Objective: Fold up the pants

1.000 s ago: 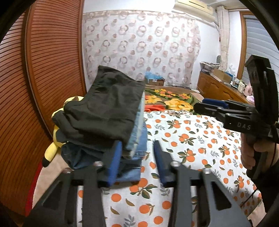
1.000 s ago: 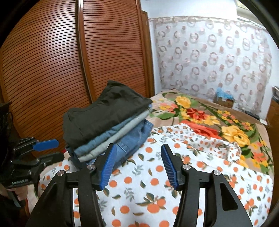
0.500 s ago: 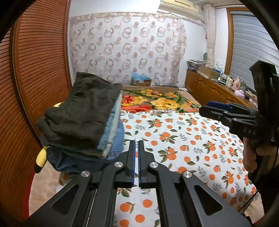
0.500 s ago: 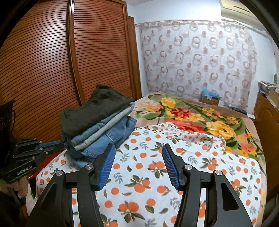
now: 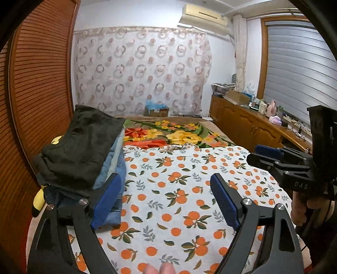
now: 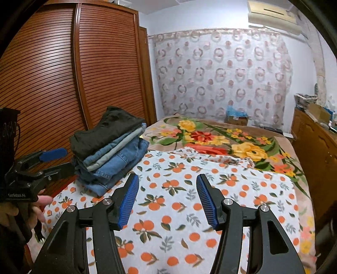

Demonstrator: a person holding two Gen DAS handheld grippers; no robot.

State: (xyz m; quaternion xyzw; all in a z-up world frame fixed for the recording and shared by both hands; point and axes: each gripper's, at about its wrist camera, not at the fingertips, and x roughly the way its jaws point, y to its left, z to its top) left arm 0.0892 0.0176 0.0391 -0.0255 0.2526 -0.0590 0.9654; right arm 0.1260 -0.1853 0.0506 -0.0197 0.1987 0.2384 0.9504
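Nearest us, our left tongs (image 5: pixel 166 200) have just been opening and now stand wide apart over the orange-print sheet (image 5: pixel 181 202), with nothing between the blue pads (image 5: pixel 106 205). Our right tongs (image 6: pixel 167 200) are also apart, less widely, and empty above the same sheet. In the left wrist view the right tongs show at the right edge, gripped by a hand (image 5: pixel 305 207); in the right wrist view the left tongs sit at the left edge with fingers (image 6: pixel 41 203) under them.

Just past our left tongs, toward the left side of the bed, lies the stack of folded pants (image 6: pixel 111 147): a dark pair (image 5: pixel 84 149) on top, several blue denim pairs (image 6: pixel 120 162) beneath, all resting on the sheet. A yellow plush toy (image 5: pixel 39 201) peeks out behind the stack's left side.

Farther on, a floral blanket (image 6: pixel 221 139) covers the bed beyond the sheet. The slatted wooden wardrobe (image 6: pixel 63 73) runs along the left, a wooden cabinet (image 5: pixel 248 126) cluttered with small items along the right. At the far end hangs a ring-patterned curtain (image 5: pixel 143 71), with a cardboard box (image 5: pixel 157 109) at its foot and an air conditioner (image 5: pixel 203 15) above.
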